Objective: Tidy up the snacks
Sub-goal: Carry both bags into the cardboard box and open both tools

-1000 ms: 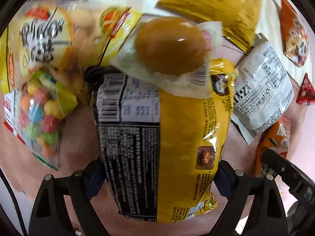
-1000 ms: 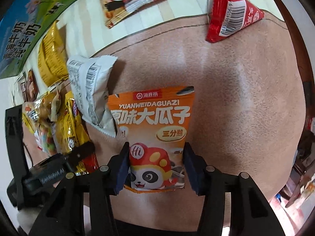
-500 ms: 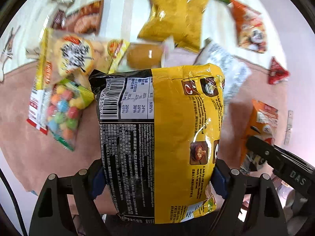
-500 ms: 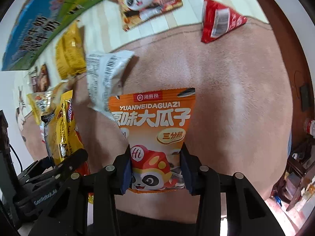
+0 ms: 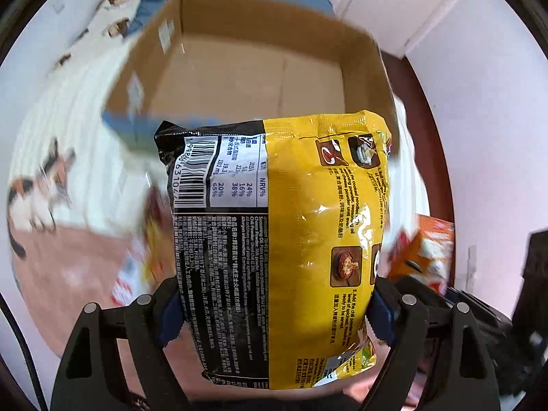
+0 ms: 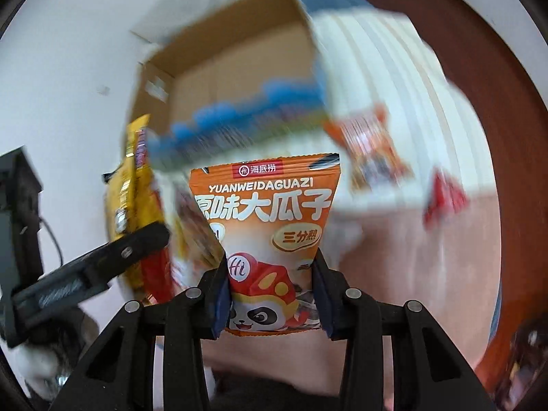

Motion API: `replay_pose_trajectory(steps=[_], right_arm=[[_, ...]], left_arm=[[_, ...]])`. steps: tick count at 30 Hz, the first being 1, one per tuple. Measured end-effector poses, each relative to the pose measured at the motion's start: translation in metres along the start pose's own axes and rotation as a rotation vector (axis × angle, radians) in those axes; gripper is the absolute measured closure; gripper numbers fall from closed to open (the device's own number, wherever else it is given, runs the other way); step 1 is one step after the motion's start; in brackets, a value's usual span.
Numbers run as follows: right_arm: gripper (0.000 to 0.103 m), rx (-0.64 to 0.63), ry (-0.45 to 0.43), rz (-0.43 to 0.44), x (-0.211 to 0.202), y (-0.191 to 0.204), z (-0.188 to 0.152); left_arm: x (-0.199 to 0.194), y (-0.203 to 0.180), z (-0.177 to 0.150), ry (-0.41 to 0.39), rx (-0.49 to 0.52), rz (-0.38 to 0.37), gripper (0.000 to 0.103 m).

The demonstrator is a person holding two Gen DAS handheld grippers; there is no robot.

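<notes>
My left gripper (image 5: 275,311) pinches the light, crinkly noodle packet (image 5: 281,239) low; my right gripper (image 6: 272,303) clamps the soft seed pouch (image 6: 269,239).

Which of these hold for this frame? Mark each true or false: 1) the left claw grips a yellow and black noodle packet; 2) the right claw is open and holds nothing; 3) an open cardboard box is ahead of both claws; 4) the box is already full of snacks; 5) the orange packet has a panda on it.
1) True: the left claw is shut on the noodle packet.
2) False: the right claw is shut on the orange seed packet.
3) True: the cardboard box stands open ahead.
4) False: its visible inside is bare cardboard.
5) True.
</notes>
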State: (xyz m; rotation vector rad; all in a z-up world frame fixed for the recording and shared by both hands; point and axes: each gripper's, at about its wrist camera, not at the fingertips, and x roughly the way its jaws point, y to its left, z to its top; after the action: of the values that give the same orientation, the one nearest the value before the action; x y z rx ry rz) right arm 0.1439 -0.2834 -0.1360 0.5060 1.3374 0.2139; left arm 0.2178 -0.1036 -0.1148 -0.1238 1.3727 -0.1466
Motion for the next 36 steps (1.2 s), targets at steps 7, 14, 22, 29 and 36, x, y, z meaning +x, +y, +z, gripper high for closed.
replay_pose_trajectory(steps=[7,14,22,29,36], right_arm=[[0.060,-0.082,-0.147,-0.015,-0.004,0.034,0.110],[0.060,-0.086,-0.101,-0.034,0.059,0.052,0.208],[0.059,-0.097,0.006,-0.035,0.148,0.056,0.269],[0.021,-0.226,0.089,-0.118,0.200,0.062,0.288],[0.017,-0.202,0.105,-0.118,0.200,0.043,0.289]], left_arm=[[0.010,0.020,0.109,-0.034,-0.044,0.049,0.018],[0.058,0.051,0.186,0.036,-0.068,0.096,0.018],[0.105,0.068,0.234,0.083,-0.051,0.163,0.017],[0.134,0.068,0.247,0.105,0.006,0.234,0.015],[0.121,0.069,0.242,0.074,-0.035,0.183,0.015]])
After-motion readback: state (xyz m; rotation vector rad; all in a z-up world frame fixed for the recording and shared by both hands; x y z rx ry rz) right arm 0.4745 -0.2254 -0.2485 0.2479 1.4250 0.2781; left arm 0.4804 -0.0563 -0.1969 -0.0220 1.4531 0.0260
